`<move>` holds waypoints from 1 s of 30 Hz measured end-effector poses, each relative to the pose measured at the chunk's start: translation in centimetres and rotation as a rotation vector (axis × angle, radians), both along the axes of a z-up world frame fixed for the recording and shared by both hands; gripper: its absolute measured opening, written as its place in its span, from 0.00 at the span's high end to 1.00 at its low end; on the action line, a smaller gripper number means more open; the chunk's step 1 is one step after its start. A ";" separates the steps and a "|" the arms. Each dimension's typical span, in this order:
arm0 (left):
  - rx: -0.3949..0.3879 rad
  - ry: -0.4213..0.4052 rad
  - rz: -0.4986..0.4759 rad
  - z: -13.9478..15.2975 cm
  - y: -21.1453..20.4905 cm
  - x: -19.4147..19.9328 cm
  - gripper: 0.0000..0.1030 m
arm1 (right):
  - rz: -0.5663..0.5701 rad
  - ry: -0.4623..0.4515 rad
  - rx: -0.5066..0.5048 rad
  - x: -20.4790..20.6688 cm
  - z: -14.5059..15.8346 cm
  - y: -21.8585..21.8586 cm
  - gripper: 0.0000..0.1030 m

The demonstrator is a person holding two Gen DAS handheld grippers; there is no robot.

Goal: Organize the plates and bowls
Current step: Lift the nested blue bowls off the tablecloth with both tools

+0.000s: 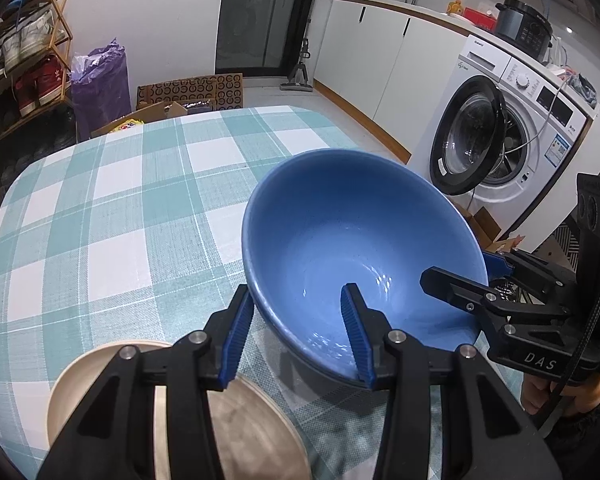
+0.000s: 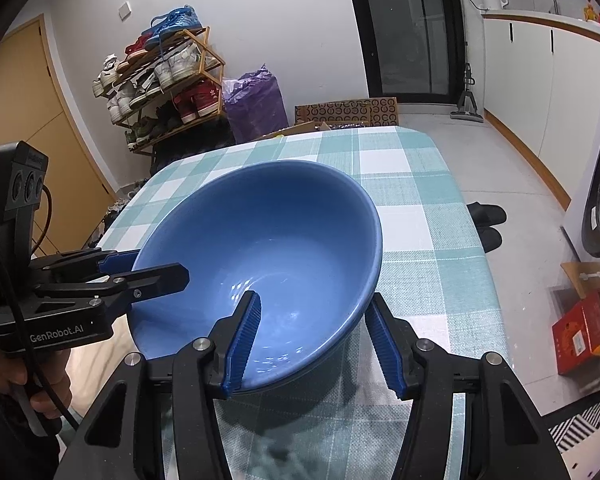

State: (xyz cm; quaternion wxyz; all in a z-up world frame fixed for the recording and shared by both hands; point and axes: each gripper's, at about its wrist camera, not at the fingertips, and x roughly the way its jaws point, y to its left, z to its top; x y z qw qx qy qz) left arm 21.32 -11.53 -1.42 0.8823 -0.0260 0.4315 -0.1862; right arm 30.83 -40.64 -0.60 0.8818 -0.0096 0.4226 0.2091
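- Large glossy blue ceramic bowl (image 1: pixel 352 248) straddled on two sides at once, apparently carried just above the teal-and-white checked tablecloth (image 1: pixel 112 208); whether lifted clear cannot be told.
- Left gripper (image 1: pixel 298 332) pinching the near rim, one ribbed blue finger inside the wall, one outside.
- Right gripper (image 2: pixel 314 340) straddling the opposite rim the same way; outer finger looks slightly off the wall, so firm clamping cannot be told.
- Two-sided hold probably chosen because a wide, heavy, slick bowl would twist out of a single pinch.
- Round beige ceramic plate (image 1: pixel 80 376) directly beneath the left gripper, below the bowl's near edge: likely the stacking spot, plates under, bowls on top.
- Risk, by judgement: uneven lowering, rim slipping.
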 end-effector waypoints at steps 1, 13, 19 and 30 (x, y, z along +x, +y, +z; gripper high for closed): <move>-0.001 -0.004 0.000 0.1 0.0 -0.1 0.57 | 0.000 -0.004 0.000 -0.1 0.2 0.0 0.45; -0.001 -0.053 0.004 2.2 0.1 -2.1 0.57 | 0.006 -0.069 0.008 -2.3 2.7 -0.3 0.45; -0.002 -0.072 0.008 3.0 0.3 -3.2 0.57 | 0.012 -0.095 0.010 -3.8 4.2 -0.3 0.45; -0.010 -0.109 0.023 4.5 1.3 -5.1 0.57 | 0.034 -0.138 0.017 -6.5 6.4 0.2 0.45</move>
